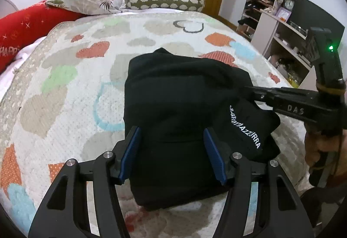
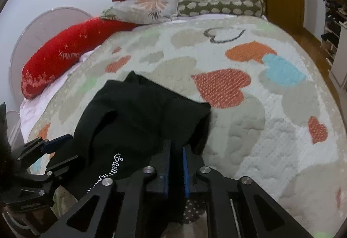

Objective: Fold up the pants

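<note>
Pinching the black cotton pants (image 2: pixel 138 116), the right gripper (image 2: pixel 176 164) could drag the fold askew; the left gripper (image 1: pixel 172 151) hovers spread.

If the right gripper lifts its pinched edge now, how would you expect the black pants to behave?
The black pants would probably droop and unfold, since the fabric lies in soft, loose folds. The right gripper pinches only one edge, so the rest likely drags across the textured quilt instead of sliding.
</note>
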Demonstrator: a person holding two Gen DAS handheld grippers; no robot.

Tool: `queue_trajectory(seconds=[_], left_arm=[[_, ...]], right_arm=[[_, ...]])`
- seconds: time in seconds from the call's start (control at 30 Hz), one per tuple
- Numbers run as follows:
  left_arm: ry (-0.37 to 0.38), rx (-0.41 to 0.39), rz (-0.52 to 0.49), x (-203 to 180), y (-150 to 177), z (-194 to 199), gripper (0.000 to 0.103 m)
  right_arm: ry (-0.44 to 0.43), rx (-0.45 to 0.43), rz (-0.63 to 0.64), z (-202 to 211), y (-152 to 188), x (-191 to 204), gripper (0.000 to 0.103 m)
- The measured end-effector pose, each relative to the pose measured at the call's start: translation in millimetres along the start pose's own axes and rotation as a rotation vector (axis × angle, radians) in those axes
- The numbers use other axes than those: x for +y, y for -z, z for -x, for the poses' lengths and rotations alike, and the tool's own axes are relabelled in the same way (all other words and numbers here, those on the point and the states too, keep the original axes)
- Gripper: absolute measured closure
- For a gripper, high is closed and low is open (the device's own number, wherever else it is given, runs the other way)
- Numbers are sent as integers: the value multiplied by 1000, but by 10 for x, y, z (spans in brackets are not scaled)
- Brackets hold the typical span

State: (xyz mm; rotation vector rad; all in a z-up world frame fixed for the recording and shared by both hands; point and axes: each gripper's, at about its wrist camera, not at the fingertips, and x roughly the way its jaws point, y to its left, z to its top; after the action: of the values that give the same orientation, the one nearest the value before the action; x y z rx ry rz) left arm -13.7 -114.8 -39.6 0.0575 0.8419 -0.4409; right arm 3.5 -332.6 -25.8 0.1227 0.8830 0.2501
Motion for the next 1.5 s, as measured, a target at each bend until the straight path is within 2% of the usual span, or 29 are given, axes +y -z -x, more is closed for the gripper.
queue_trajectory(seconds=[0.03, 0.1, 0.2, 0.3, 0.4, 0.5, 0.6, 0.67, 0.77, 0.87, 1.0, 1.17, 1.33, 1.4, 1.5], left_arm=[[7, 4, 5, 21, -18, 30, 43], [10, -10, 18, 88, -86, 112, 43], [-29, -44, 34, 199, -274, 169, 43], [-93, 0, 33, 283, -512, -21, 43], [-116, 66, 81, 427, -682, -345, 43], [-117, 106, 131, 550, -760, -607, 43], [-129, 149, 129, 563, -793, -817, 43], [-134, 156, 115, 540, -804, -906, 43], [-132, 152, 114, 555, -825, -937, 40], [-117, 146, 142, 587, -810, -854, 40], [-129, 100, 141, 538, -692, -493, 40], [-86, 54, 125, 376, -421, -85, 40], [-100, 65, 68, 144, -128, -74, 40], [-130, 52, 61, 110, -79, -99, 40], [-132, 50, 77, 118, -72, -88, 40]], right_arm=[[17, -2, -3, 61, -31, -13, 77], [46, -33, 1, 195, -80, -14, 66], [-4, -96, -1, 375, -172, 37, 66], [-106, -97, 24, 333, -224, 205, 66], [-128, -70, 73, 158, -238, 396, 66], [-158, -43, 67, -38, -251, 458, 66], [-129, -4, 96, -212, -223, 503, 66], [-107, 29, 104, -273, -169, 485, 66], [-107, 27, 119, -216, -32, 444, 66], [-106, 24, 124, -122, -11, 451, 66], [-119, 14, 152, 103, -6, 534, 66], [-115, 42, 204, 180, 226, 663, 65], [-116, 36, 153, 140, 407, 568, 65], [-111, 48, 160, 159, 388, 583, 65], [-106, 40, 143, 264, 286, 569, 64]])
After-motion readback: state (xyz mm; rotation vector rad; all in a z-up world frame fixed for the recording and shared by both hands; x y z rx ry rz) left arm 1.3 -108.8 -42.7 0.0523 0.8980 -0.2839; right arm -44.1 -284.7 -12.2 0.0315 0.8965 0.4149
